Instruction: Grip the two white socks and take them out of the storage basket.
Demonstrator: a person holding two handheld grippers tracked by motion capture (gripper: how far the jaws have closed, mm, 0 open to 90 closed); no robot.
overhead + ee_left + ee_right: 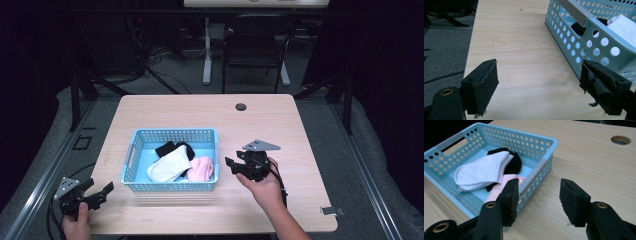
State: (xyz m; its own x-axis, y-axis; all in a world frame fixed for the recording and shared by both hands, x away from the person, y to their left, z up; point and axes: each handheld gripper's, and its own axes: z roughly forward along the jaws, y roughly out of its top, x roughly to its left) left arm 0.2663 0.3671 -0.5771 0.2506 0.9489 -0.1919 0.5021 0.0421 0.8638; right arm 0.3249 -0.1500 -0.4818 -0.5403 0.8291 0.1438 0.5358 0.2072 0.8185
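The basket (135, 150) stands near the middle of the tabletop (280, 125). Inside lie a white sock (170, 167), a black sock (172, 147) partly under it, and a pink sock (202, 169) against the right wall. The right gripper (232, 164) hangs just beside this wall, its fingers (510, 195) wide apart and empty. The left gripper (102, 192) waits near the front left corner, also wide open and holding nothing. The risk I see: the basket is light, so a finger catching the rim may push or tip it. The overlapping socks may also come up together.
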